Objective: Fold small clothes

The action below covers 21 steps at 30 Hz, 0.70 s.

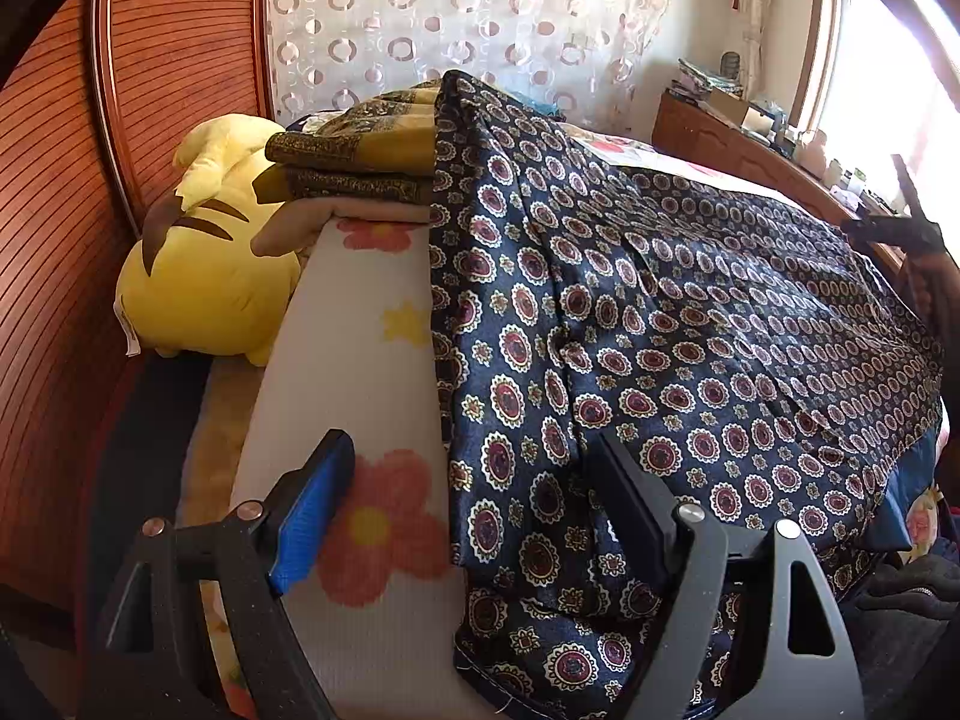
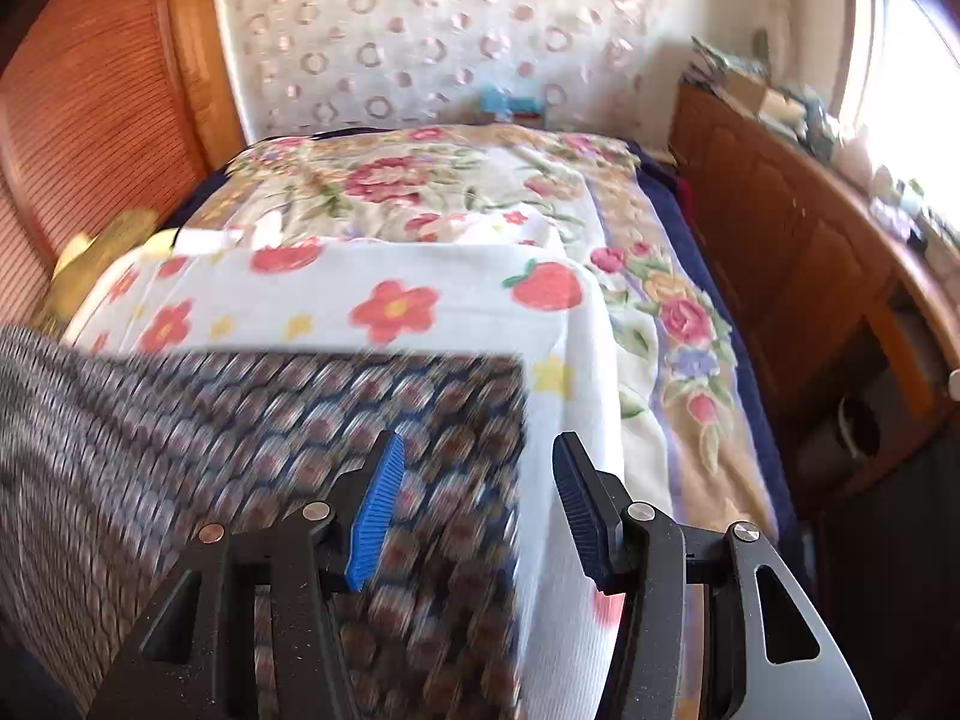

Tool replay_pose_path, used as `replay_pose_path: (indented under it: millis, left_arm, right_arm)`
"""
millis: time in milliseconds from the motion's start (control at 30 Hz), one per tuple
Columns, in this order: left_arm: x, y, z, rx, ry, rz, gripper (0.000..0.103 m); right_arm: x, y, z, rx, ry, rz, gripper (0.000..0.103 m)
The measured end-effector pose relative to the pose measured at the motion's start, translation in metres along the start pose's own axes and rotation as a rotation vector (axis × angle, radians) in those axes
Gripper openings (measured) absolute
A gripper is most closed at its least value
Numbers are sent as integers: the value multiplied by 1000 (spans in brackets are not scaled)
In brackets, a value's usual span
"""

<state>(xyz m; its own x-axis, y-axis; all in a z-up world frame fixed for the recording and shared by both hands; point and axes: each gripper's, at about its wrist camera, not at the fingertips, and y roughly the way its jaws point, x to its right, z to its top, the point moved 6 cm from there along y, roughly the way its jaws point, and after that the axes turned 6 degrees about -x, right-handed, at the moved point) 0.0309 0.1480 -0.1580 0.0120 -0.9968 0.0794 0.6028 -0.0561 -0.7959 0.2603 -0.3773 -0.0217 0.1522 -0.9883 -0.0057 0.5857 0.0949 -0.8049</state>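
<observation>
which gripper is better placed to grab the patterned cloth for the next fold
Probably the left gripper: it is open, with the navy patterned cloth's near edge lying between its fingers. The right gripper is open too, straddling the cloth's far corner, but its view is motion-blurred, so that is harder to judge.

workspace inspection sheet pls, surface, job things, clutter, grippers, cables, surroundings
surface: bed under a white flower-print blanket, on top of a floral bedspread.
job's things: navy medallion-print garment spread over the blanket, its near corner hanging off the edge; a folded gold-and-dark patterned cloth lies at its far left.
clutter: yellow plush toy beside the bed on the left.
grippers: left gripper open, poised over the garment's left edge; right gripper open, over the garment's right edge, and that view is motion-blurred.
cables: nothing seen.
surroundings: ring-pattern curtain, wooden slatted panel on the left, wooden cabinet with small items along the bright window.
</observation>
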Motion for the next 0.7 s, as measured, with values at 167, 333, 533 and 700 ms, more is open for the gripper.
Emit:
replay_pose_path:
  millis: [167, 333, 533, 700]
  left_arm:
    - [0, 0, -1, 10, 1, -2, 81]
    - [-1, -2, -1, 15, -7, -15, 81]
    - [-2, -5, -2, 17, -28, -45, 81]
    - [-1, -5, -2, 18, -34, -40, 81]
  right_arm:
    - [-3, 33, 18, -57, 12, 27, 54]
    - [-2, 55, 26, -95, -18, 5, 54]
    - [-20, 47, 26, -82, -121, 41, 17]
    - [-31, 44, 21, -64, -176, 64, 5]
